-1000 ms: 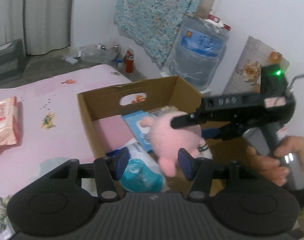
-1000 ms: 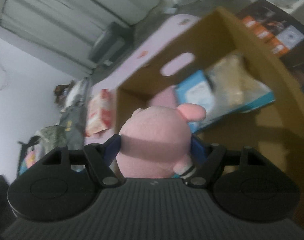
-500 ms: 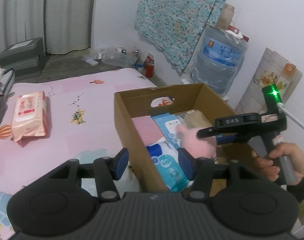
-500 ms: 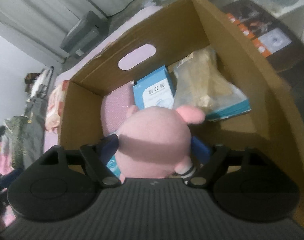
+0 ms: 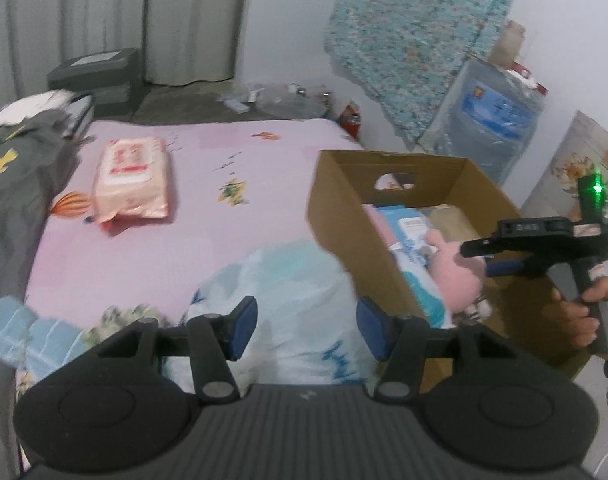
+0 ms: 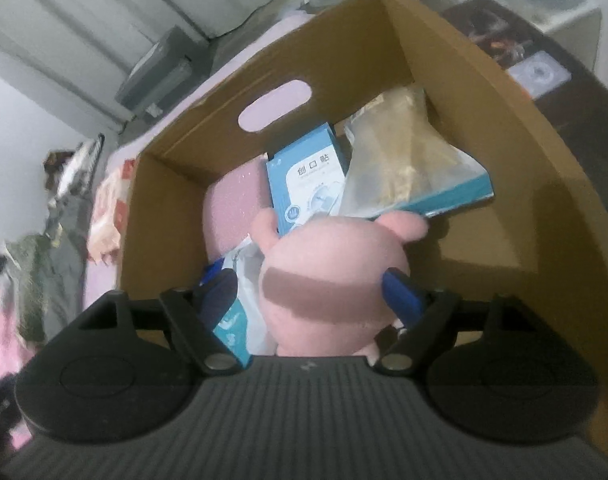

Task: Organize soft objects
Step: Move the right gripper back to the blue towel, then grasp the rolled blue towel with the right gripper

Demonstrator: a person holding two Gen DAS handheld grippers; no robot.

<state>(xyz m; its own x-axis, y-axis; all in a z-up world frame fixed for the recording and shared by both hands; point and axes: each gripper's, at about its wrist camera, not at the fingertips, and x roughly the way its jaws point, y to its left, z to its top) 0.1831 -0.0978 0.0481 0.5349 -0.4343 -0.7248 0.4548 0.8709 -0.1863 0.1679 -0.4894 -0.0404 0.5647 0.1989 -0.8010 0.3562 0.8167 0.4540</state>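
A pink plush toy (image 6: 332,272) sits low inside the brown cardboard box (image 6: 484,92), on top of the packets there. My right gripper (image 6: 310,292) is open around it: the left pad stands clear of the plush and the right pad only brushes its side. In the left wrist view the plush (image 5: 460,276) shows inside the box (image 5: 344,216) under the right gripper (image 5: 476,258), which a hand holds. My left gripper (image 5: 307,328) is open and holds nothing, hovering over a white and blue plastic bag (image 5: 288,288) on the pink bed, left of the box.
A pink pack of wet wipes (image 5: 132,176) lies on the bedsheet at the far left. Grey clothes (image 5: 16,176) are piled at the bed's left edge. The box holds a blue carton (image 6: 304,176) and a clear bag (image 6: 404,160). A water jug (image 5: 492,120) stands behind the box.
My right gripper has sunk into the box with the plush and its jaws have widened off it. My left gripper has swung left, away from the box and over the plastic bag.
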